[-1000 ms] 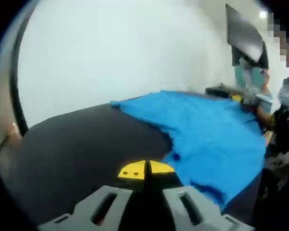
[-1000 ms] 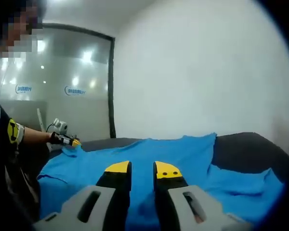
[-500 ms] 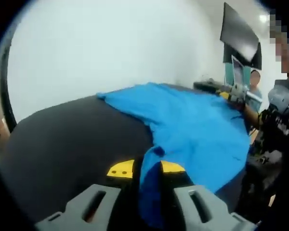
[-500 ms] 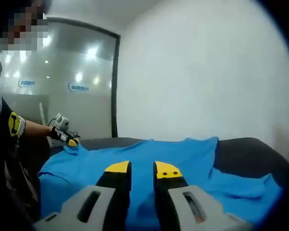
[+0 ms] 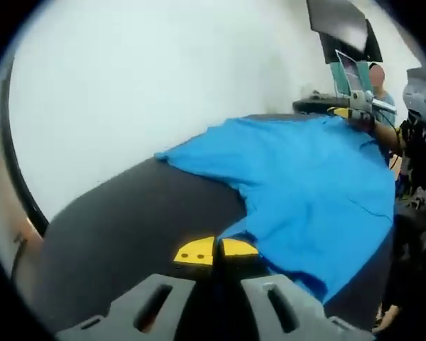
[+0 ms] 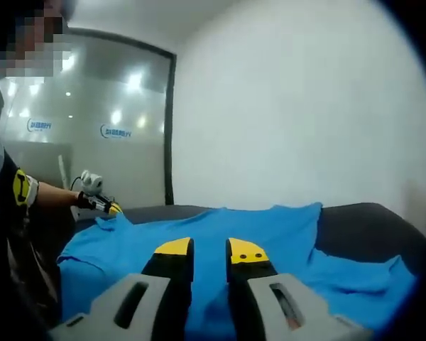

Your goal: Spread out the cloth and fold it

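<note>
Cloth on dark table

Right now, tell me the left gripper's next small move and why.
Probably open the left gripper and ease it forward and slightly right onto the near edge of the blue cloth. Its jaws look shut on the dark table just short of that edge, and the cloth lies rumpled, not yet spread. The right gripper sits at the cloth's other end.
</note>
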### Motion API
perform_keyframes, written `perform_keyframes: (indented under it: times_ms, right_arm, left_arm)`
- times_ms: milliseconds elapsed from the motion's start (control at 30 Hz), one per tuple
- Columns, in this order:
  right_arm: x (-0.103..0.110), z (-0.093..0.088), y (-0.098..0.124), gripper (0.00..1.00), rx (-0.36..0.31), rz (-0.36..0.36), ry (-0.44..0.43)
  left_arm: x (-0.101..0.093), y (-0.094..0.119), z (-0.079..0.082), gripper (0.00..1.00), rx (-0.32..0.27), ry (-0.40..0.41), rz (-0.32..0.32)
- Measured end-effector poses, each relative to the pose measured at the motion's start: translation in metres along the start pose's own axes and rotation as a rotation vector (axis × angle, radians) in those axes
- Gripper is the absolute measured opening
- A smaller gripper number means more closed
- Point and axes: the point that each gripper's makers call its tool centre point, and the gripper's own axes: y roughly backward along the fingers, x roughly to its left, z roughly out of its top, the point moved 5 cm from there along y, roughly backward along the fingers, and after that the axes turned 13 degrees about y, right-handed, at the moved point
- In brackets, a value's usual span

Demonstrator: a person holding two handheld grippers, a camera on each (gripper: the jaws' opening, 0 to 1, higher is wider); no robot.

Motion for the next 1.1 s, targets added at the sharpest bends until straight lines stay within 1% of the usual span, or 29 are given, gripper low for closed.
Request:
perform_keyframes:
  times_ms: [67, 100, 133, 167, 200, 233, 267, 333, 367, 400, 433, 500, 533, 567, 600, 633, 667, 700, 733, 767, 800, 833, 867, 900, 933, 967, 1033, 1100]
  right_arm:
    - [0.0, 0.0, 0.0, 0.15, -0.002, 0.001, 0.0]
    - [0.0, 0.0, 0.0, 0.15, -0.003, 0.001, -0.001]
    - [0.001, 0.001, 0.0, 0.15, -0.006, 0.001, -0.002]
    - [0.001, 0.001, 0.001, 0.15, -0.01, 0.001, -0.004]
    - [0.001, 0.002, 0.001, 0.15, -0.011, 0.001, -0.005]
    - [0.0, 0.002, 0.001, 0.15, -0.013, 0.001, -0.005]
    - [0.0, 0.002, 0.001, 0.15, -0.014, 0.001, -0.006]
    - [0.0, 0.003, 0.002, 0.15, -0.019, 0.0, -0.008]
    - [0.0, 0.003, 0.002, 0.15, -0.022, -0.001, -0.009]
    - [0.0, 0.004, 0.002, 0.15, -0.025, -0.001, -0.009]
    - [0.0, 0.004, 0.003, 0.15, -0.027, -0.001, -0.01]
    - [0.001, 0.004, 0.003, 0.15, -0.03, 0.002, -0.008]
    - [0.001, 0.005, 0.003, 0.15, -0.032, 0.004, -0.008]
    - [0.001, 0.005, 0.003, 0.15, -0.034, 0.007, -0.007]
    - [0.002, 0.006, 0.003, 0.15, -0.037, 0.008, -0.007]
    - [0.002, 0.006, 0.003, 0.15, -0.041, 0.009, -0.006]
    - [0.002, 0.007, 0.003, 0.15, -0.044, 0.009, -0.007]
    - [0.002, 0.007, 0.002, 0.15, -0.048, 0.01, -0.009]
    - [0.002, 0.007, 0.002, 0.15, -0.05, 0.01, -0.011]
    - [0.002, 0.008, 0.002, 0.15, -0.054, 0.011, -0.012]
    - [0.002, 0.009, 0.002, 0.15, -0.058, 0.013, -0.015]
    - [0.002, 0.009, 0.002, 0.15, -0.06, 0.013, -0.015]
    - [0.002, 0.009, 0.002, 0.15, -0.063, 0.015, -0.016]
    - [0.003, 0.009, 0.002, 0.15, -0.065, 0.017, -0.017]
    - [0.003, 0.01, 0.002, 0.15, -0.066, 0.018, -0.016]
    - [0.003, 0.01, 0.002, 0.15, -0.068, 0.02, -0.015]
    - [0.004, 0.01, 0.001, 0.15, -0.069, 0.023, -0.014]
    - [0.005, 0.01, 0.001, 0.15, -0.068, 0.023, -0.013]
  left_arm:
    - [0.001, 0.004, 0.003, 0.0, -0.024, -0.031, 0.035]
    - [0.004, 0.005, 0.004, 0.0, -0.037, -0.049, 0.08]
    - [0.008, 0.004, 0.004, 0.0, -0.04, -0.07, 0.136]
    - [0.009, 0.002, 0.002, 0.0, -0.028, -0.097, 0.151]
    - [0.009, -0.003, -0.002, 0.0, -0.017, -0.106, 0.179]
    - [0.01, -0.009, -0.008, 0.01, 0.019, -0.144, 0.207]
    - [0.009, -0.017, -0.017, 0.01, 0.065, -0.166, 0.214]
    - [0.004, -0.03, -0.039, 0.01, 0.189, -0.173, 0.201]
    - [0.004, -0.033, -0.02, 0.02, 0.021, -0.199, 0.224]
    - [0.006, -0.03, -0.028, 0.03, 0.078, -0.129, 0.247]
    - [0.007, -0.027, -0.027, 0.04, 0.062, -0.054, 0.242]
    - [0.013, -0.016, -0.025, 0.08, 0.059, 0.061, 0.25]
    - [0.019, -0.007, -0.023, 0.09, 0.051, 0.09, 0.272]
    - [0.022, 0.001, -0.02, 0.11, 0.024, 0.131, 0.283]
    - [0.023, 0.009, -0.016, 0.15, -0.011, 0.175, 0.275]
    - [0.023, 0.018, -0.013, 0.17, -0.042, 0.23, 0.262]
    - [0.024, 0.028, -0.01, 0.17, -0.066, 0.237, 0.262]
    - [0.026, 0.039, -0.006, 0.17, -0.088, 0.224, 0.261]
    - [0.024, 0.049, -0.003, 0.17, -0.12, 0.227, 0.245]
    - [0.02, 0.058, -0.001, 0.17, -0.141, 0.258, 0.211]
    - [0.013, 0.067, -0.001, 0.17, -0.154, 0.297, 0.161]
    - [0.003, 0.075, -0.001, 0.17, -0.158, 0.302, 0.098]
    - [-0.008, 0.081, -0.002, 0.17, -0.146, 0.278, 0.045]
    - [-0.018, 0.086, -0.005, 0.17, -0.12, 0.253, 0.015]
    - [-0.025, 0.088, -0.008, 0.18, -0.091, 0.245, -0.004]
    - [-0.033, 0.087, -0.011, 0.19, -0.051, 0.225, -0.026]
    - [-0.04, 0.083, -0.02, 0.22, 0.033, 0.186, -0.042]
    - [-0.044, 0.074, -0.03, 0.22, 0.126, 0.117, -0.034]
